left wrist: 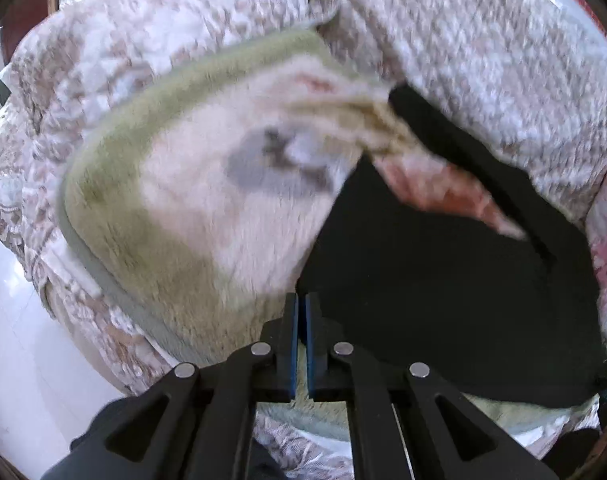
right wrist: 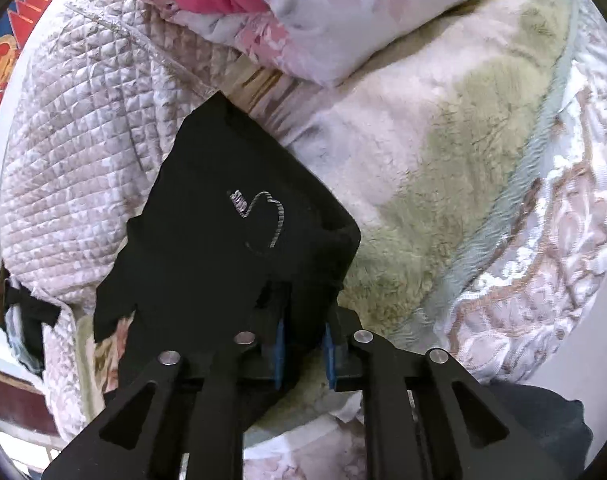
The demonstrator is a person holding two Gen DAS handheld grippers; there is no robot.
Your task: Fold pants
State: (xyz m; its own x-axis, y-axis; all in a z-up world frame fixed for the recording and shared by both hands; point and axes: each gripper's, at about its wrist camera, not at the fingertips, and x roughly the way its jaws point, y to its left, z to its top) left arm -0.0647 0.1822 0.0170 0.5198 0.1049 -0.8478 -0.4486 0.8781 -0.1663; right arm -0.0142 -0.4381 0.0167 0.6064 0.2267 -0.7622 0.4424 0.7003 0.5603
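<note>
Left tool [left wrist: 302,300]: clenched, the two blue-padded fingers nearly meeting with only a thin slit between them; nothing is visibly caught there, and its tips sit at the near edge where the plush blanket meets the black pants.
Right tool [right wrist: 303,312]: grasping the black pants, a bunched fold of the cloth filling the gap between its blue pads [right wrist: 280,350].
Black pants [right wrist: 239,240]: in the right wrist view they spread away from the right tool, ahead and to its left, with a small silver heart outline [right wrist: 263,218] sewn on the upper face.
Black pants, left wrist view [left wrist: 443,300]: a broad dark sheet ahead and to the right of the left tool, lying flat on the bedding.
Plush blanket [left wrist: 191,200]: cream centre with an olive-green border, ahead and to the left of the left tool, under the pants; its grey motif is blurred and cannot be read.
Quilted bedspread [right wrist: 75,152]: pale, stitched in small squares, well to the left of the right tool and beyond the pants.
Floral duvet [right wrist: 327,20]: pink and white, heaped at the far end ahead of the right tool, resting on the plush blanket.
Brocade coverlet [right wrist: 551,248]: patterned, to the right of the right tool, just beside the blanket's green edge.
</note>
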